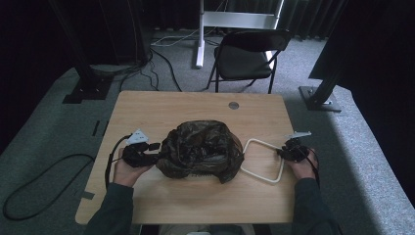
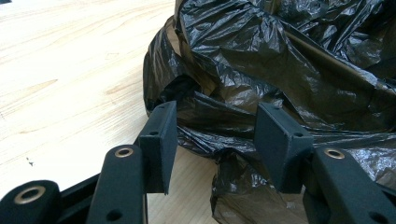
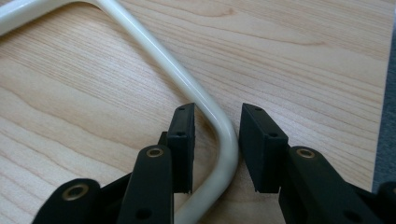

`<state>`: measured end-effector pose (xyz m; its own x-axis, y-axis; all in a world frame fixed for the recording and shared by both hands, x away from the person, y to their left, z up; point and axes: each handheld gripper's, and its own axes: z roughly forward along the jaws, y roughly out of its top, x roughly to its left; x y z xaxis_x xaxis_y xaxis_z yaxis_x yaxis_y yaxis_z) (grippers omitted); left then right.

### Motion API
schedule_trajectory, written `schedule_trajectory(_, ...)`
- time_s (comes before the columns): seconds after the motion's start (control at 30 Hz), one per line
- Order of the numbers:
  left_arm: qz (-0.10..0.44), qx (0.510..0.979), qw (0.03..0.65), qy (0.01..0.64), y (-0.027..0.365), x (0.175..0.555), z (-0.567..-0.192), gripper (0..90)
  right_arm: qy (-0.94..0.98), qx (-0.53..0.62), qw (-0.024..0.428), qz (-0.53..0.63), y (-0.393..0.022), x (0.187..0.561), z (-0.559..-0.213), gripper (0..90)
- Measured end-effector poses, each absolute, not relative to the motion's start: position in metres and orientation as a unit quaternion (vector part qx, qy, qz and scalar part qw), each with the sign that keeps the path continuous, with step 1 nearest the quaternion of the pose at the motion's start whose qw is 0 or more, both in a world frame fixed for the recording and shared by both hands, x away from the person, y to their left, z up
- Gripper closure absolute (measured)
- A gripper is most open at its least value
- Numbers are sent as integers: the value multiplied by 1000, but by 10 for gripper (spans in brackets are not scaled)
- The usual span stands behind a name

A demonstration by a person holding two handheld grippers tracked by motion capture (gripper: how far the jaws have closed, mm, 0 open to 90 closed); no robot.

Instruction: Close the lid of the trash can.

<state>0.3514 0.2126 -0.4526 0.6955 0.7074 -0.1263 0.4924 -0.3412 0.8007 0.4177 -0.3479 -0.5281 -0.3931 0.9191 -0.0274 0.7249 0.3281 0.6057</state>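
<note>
Resting on the wooden table, a crumpled black bag sits near the middle, with a white loop of bent tubing lying flat just to its right and reaching under the bag's edge. The left gripper is at the bag's left side, held in the person's left hand. In the left gripper view its jaws stand wide, with folds of the bag right in front of them and some plastic between the pads; whether a pad touches the film is hard to tell, but nothing is pinched. The right gripper sits at the loop's right end, in the right hand. In the right gripper view the loop's rounded corner passes between the jaws, which are parted: the tube lies close against the right pad and clear of the left one, so it is released, not clamped. A black chair stands on the carpet beyond the table.
</note>
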Motion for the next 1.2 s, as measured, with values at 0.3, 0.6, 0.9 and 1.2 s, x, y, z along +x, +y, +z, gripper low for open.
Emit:
schedule_trajectory(0.3,123,811,437,370,212,351,-453,504,796,513,174,269,-352,418,-528,750)
schedule_trajectory(0.6,123,810,438,370,212,351,-452,504,804,506,182,255,-353,417,-527,770)
schedule_trajectory(0.9,123,810,439,370,212,351,-452,504,802,511,198,240,-361,414,-526,778)
schedule_trajectory(1.2,123,810,439,370,212,351,-452,504,797,515,206,240,-369,412,-521,780)
